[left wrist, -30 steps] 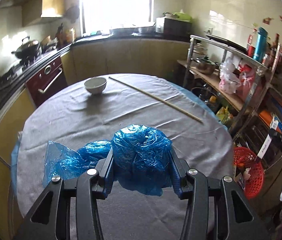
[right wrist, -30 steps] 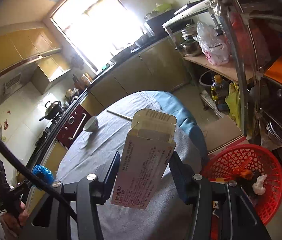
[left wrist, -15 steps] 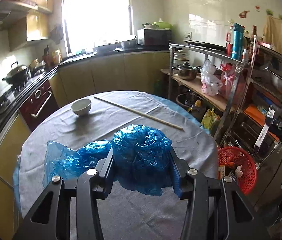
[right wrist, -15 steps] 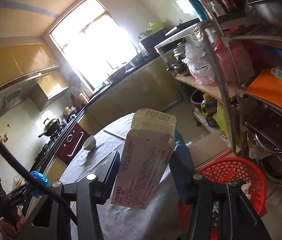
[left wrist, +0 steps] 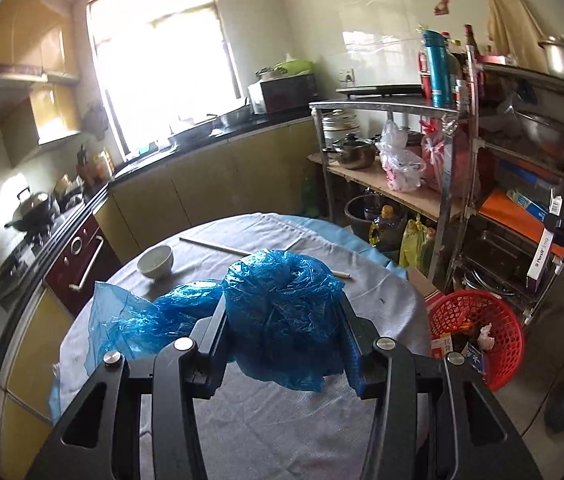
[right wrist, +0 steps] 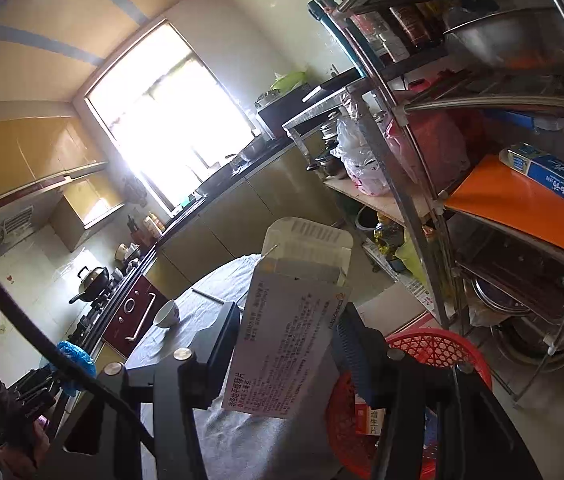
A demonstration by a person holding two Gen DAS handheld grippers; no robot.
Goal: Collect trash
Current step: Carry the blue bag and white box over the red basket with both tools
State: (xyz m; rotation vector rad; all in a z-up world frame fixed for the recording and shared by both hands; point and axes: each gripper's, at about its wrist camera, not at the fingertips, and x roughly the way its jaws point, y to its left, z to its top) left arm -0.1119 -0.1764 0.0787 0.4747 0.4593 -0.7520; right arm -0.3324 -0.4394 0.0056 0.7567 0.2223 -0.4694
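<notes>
My left gripper (left wrist: 282,320) is shut on a crumpled blue plastic bag (left wrist: 282,308) and holds it above the round table (left wrist: 282,420). Part of the bag hangs out to the left. My right gripper (right wrist: 289,332) is shut on a white printed carton (right wrist: 285,336), held upright over the table's right edge, close to the red mesh basket (right wrist: 437,352). The basket also shows in the left wrist view (left wrist: 477,320), on the floor right of the table, with some trash inside. The right gripper with its carton (left wrist: 539,264) appears there at the far right, above the basket.
A white bowl (left wrist: 156,261) and a long wooden stick (left wrist: 218,246) lie on the grey tablecloth at the far side. A metal shelf rack (left wrist: 453,184) with pots, bags and bottles stands right of the table. Kitchen counters and a stove (left wrist: 30,216) run along the left and back.
Both grippers have risen and pulled back, so the table looks smaller and lower. The right gripper with the carton has moved closer over the red basket. Both grips are unchanged.
</notes>
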